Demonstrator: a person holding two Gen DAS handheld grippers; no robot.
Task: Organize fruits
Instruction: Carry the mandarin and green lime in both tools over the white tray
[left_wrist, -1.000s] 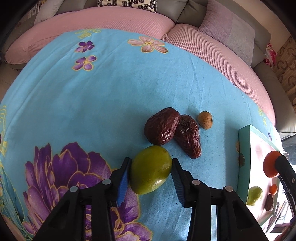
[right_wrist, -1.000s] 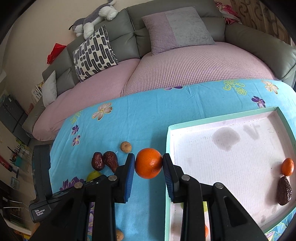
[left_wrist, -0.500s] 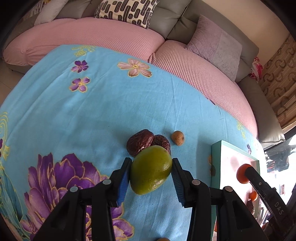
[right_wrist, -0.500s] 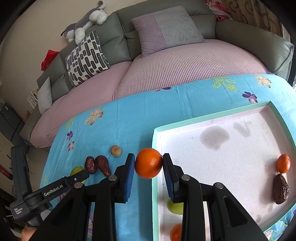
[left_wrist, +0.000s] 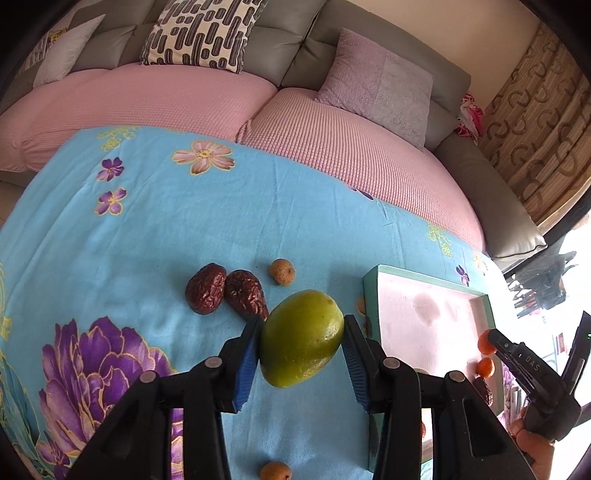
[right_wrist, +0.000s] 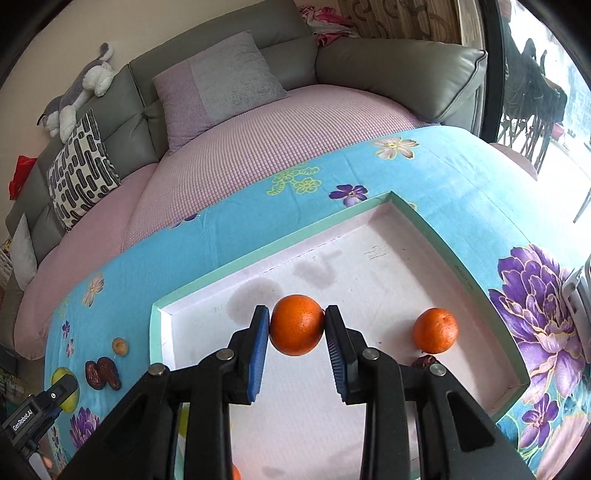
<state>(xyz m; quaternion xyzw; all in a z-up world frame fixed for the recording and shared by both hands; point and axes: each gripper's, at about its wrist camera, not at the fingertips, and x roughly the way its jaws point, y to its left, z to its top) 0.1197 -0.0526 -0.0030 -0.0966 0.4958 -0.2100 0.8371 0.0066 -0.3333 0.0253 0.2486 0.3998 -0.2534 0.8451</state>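
Riding between the blue pads of the right tool (right_wrist: 297, 325), the orange (right_wrist: 296, 324) now hangs over the white floor of the tray (right_wrist: 258, 254), where a second ago it was still short of the near rim over the blue cloth (right_wrist: 221, 236); a second orange (right_wrist: 435, 330) already lies on the tray floor just to its right, so this one looks ready to be set down beside it. The left tool (left_wrist: 301, 350) pinches the green fruit (left_wrist: 301, 338), which a second ago sat low against the cloth and is now lifted clear of it, with the tray nearer in its view. I judge both fruits are on their way to the tray, the orange first. Left on the cloth are two dates (left_wrist: 225, 291), touching, a small brown fruit (left_wrist: 282, 271) near them, and another (left_wrist: 275, 470) at the bottom edge.
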